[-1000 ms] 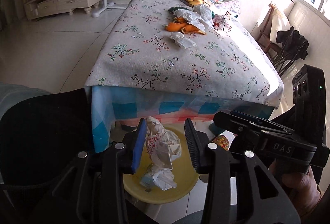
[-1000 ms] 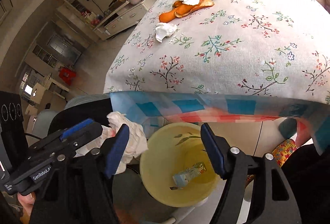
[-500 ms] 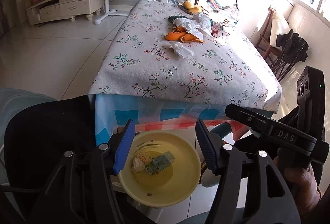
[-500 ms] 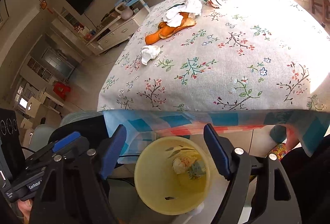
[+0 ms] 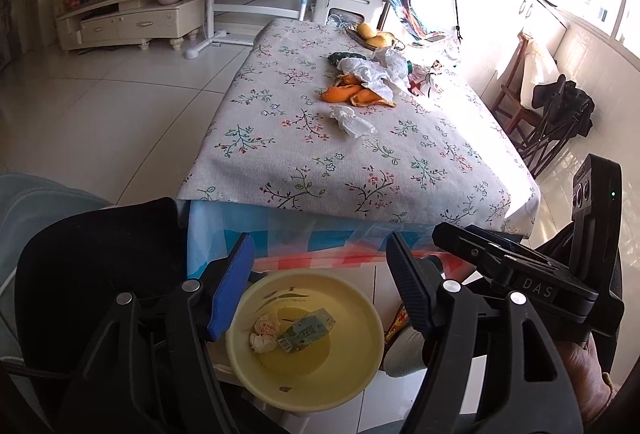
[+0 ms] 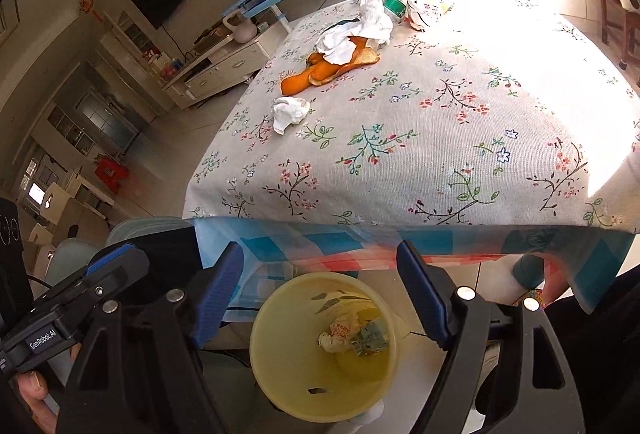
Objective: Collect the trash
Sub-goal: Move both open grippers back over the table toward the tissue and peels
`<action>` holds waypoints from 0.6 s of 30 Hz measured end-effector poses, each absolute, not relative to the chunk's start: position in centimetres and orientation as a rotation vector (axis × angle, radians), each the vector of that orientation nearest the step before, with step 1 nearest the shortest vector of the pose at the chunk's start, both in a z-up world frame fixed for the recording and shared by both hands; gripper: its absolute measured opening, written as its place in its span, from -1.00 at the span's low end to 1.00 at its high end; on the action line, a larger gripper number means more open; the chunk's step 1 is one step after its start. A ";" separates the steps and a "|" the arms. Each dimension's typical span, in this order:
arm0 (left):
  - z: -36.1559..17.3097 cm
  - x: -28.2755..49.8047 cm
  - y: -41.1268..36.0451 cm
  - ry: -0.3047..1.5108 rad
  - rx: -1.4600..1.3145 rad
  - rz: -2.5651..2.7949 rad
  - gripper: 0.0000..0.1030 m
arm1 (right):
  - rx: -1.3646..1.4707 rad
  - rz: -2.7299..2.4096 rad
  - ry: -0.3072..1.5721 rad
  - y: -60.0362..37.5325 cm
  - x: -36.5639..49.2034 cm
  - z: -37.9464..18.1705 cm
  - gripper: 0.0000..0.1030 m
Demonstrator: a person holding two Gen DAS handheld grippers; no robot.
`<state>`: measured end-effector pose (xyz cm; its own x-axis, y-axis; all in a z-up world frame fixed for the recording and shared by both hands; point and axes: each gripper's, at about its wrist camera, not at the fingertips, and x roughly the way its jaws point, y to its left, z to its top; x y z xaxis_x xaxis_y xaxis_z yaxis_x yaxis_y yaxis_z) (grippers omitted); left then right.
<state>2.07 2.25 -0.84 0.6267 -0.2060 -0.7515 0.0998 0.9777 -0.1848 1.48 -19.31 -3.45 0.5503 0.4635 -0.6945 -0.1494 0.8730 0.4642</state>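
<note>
Hovering over the yellow bin [image 5: 304,338], the left gripper [image 5: 320,282] is opening with nothing between its jaws; the right gripper [image 6: 320,290] stands released, empty. Remaining crumpled tissue [image 5: 351,120] lies mid-table [image 5: 280,162]: light, soft, compressible; pinch across its bulk.

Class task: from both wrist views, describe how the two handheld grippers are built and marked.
The left gripper and the right gripper have black plastic frames, silver screws and ribbed blue pads. The right gripper's body reads DAS in the left view; the left's reads GenRobot.AI in the right view.
</note>
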 end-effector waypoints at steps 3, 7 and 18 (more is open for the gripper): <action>-0.4 2.2 2.5 0.858 -0.140 -0.171 0.33 | 0.331 0.372 0.900 -18.7 1.4 -3.1 0.47; -0.3 2.4 3.1 0.851 -0.155 -0.157 0.35 | 0.311 0.380 0.902 -18.1 1.7 -3.1 0.51; 3.3 1.1 3.1 0.811 -0.108 -0.121 0.41 | 0.387 0.392 0.774 -19.6 2.0 1.0 0.56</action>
